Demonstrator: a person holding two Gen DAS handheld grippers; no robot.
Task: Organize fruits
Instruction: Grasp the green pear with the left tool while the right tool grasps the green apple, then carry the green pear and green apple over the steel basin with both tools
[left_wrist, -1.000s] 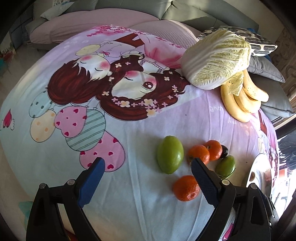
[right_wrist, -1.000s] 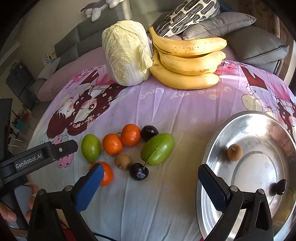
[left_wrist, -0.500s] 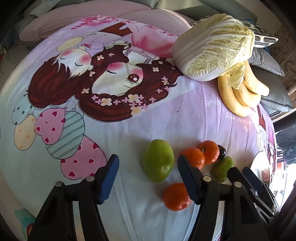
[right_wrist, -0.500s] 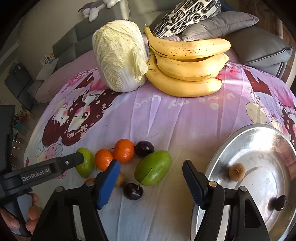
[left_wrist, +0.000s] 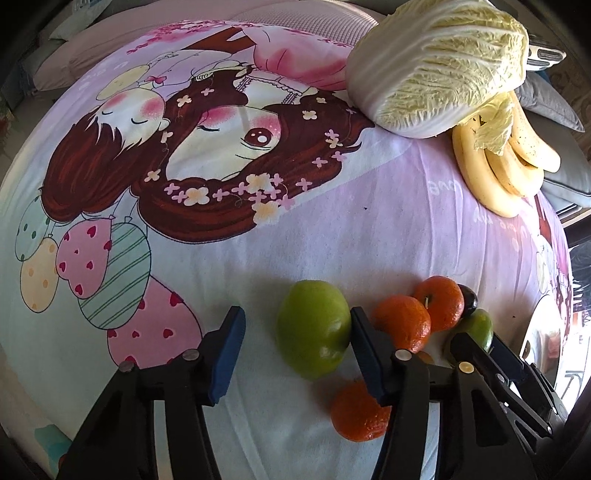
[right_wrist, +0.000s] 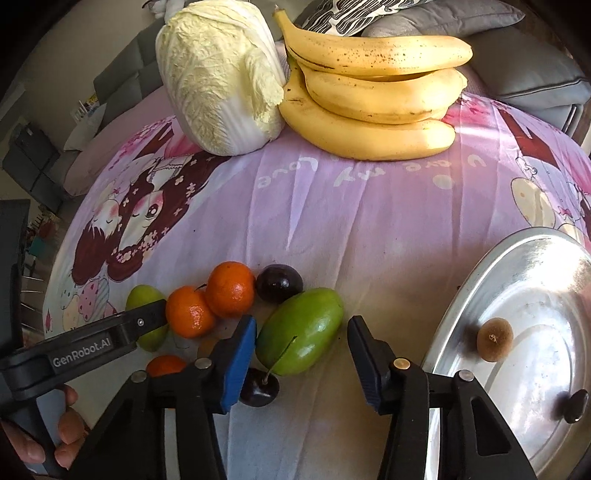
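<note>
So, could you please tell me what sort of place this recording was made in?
Probably a living room at home: a grey sofa with cushions stands behind a table covered with a cartoon-print cloth, where bananas, a napa cabbage and small fruit lie.

Three oranges (right_wrist: 230, 289), two green fruits (right_wrist: 300, 331), two plums (right_wrist: 279, 283), three bananas (right_wrist: 373, 96), one cabbage (right_wrist: 218, 77), one kiwi (right_wrist: 494, 338) and one tray (right_wrist: 480, 295).

Bright sunlight, soft shadows, glare on plate (right_wrist: 532, 266), fisheye-warped dark corners.
</note>
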